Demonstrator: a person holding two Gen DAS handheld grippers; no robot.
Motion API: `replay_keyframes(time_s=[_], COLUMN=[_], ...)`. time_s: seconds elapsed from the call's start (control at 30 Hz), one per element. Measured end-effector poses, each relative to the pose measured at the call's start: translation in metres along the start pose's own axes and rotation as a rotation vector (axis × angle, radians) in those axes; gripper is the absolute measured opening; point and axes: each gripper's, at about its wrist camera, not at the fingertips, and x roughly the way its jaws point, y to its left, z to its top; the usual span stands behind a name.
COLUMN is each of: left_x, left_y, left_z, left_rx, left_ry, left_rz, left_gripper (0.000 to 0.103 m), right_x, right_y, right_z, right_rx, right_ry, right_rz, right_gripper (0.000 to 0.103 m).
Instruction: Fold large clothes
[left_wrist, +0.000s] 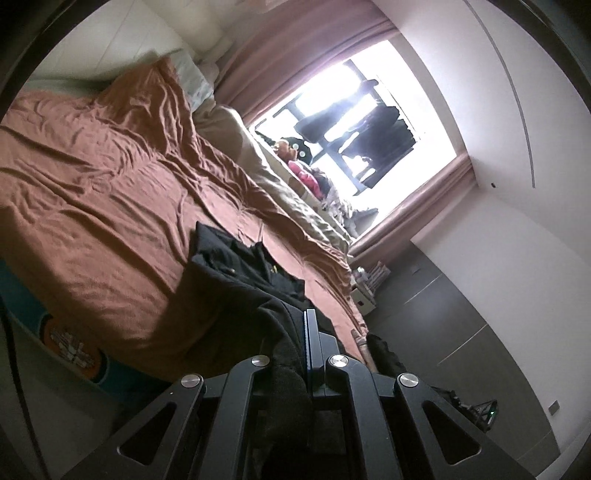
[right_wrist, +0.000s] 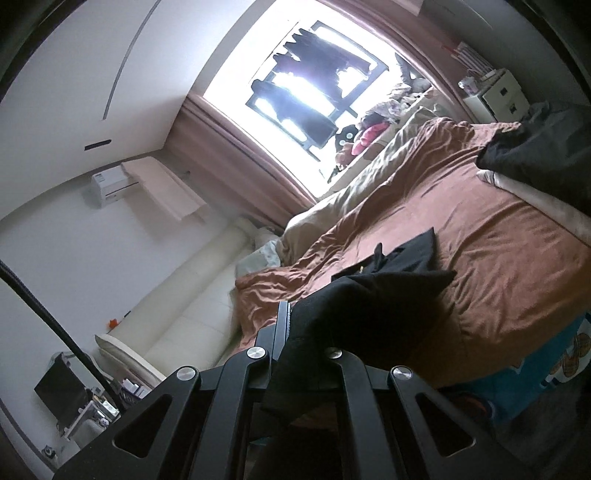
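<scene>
A large black garment (left_wrist: 243, 266) lies partly on the rust-brown bed sheet (left_wrist: 92, 192), and its near edge is lifted off the bed. My left gripper (left_wrist: 306, 319) is shut on one part of that edge, with black cloth bunched over its fingers. In the right wrist view the same black garment (right_wrist: 388, 284) rises from the sheet (right_wrist: 498, 240) to my right gripper (right_wrist: 287, 312), which is shut on another part of the edge. A fold of cloth hangs below the right jaws. Both views are strongly tilted.
A beige duvet (left_wrist: 266, 162) runs along the window side of the bed. A second dark garment (right_wrist: 535, 136) lies at the bed's far corner. A cream headboard (right_wrist: 177, 317), a white nightstand (right_wrist: 495, 96) and dark wardrobe doors (left_wrist: 443, 314) surround the bed.
</scene>
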Motion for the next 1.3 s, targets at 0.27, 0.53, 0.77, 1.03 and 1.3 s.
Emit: replay_keyframes(time_s=[0.27,0.53,0.77,1.03,1.3], left_x=[0.015,0.038,0.062,0.12,0.175], left_y=[0.005,0.026,0.039,0.038,0.02], left_z=[0.011,0.01,0.022,0.067,0.12], left_rx=[0.009,-0.016,-0.027,-0.016,0.002], left_ry=[0.004,0.063,0.091,0.092,0.089], left_rz=[0.01,0.001,0.021,0.059,0.063], left_gripper=[0.004,0.004,0.004,0.004,0.004], right_x=[0.025,0.048,0.071,0.126,0.175], right_y=[-0.015,-0.023,-0.037,-0.039,-0.027], right_z=[0.007,0.013,0.021,0.062,0.1], right_rx=[-0.047,-0.042,0.023,0.055,0.062], right_ry=[-0.001,0.024,0.03,0.036,0.025], right_rz=[-0.014,-0.051,-0.057,-0.125,-0.138], right_gripper=[0.0,0.0,0.0,0.0,0.0])
